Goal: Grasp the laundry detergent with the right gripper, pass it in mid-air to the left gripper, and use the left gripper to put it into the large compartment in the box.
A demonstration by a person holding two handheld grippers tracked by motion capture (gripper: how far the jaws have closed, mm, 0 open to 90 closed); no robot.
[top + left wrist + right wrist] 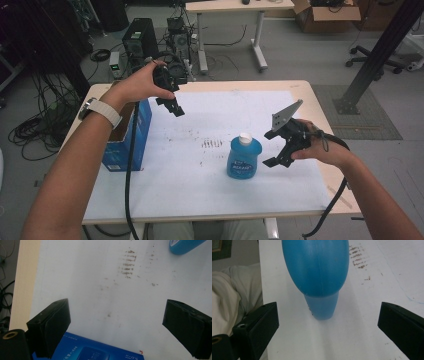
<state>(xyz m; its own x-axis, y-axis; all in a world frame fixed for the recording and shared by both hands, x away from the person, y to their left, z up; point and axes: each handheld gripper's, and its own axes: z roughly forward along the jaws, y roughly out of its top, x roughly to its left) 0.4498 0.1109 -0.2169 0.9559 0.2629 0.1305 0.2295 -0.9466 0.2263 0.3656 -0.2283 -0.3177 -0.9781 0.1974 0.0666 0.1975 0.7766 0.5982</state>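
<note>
Bottle (244, 157) upright on the white sheet (200, 175) of the table (320, 107), just in front of the right tool (276, 148). Its long axis runs vertical, white cap (245, 138) pointing up, blue body flat and broad, with the label facing the person's side. The right tool sits beside it on the bottle's right, near but apart; its jaws are spread wide with nothing between them, and they point toward the bottle's lower body. A grey plate (286, 115) rises from the top of this tool.

In the right gripper view the bottle (317, 272) lies straight ahead between the lines of the two black jaws, farther out than their tips and untouched by either. The camera is rolled there, so the bottle's length runs down the view. Brown smudges (358, 258) mark the sheet beyond the bottle, to the right of it.

The left tool (172, 102) is held up off the table, well apart from the bottle, jaws angled down and toward the sheet. Its jaws stand wide apart and hold nothing. In the left gripper view a corner of the bottle (186, 246) shows far ahead at the upper right, the smudges (128, 263) ahead near the middle, and a blue box (90, 350) lies directly below the tool, close to its left jaw. From the high view that box (125, 140) stands open at the sheet's left edge, under the left forearm.
</note>
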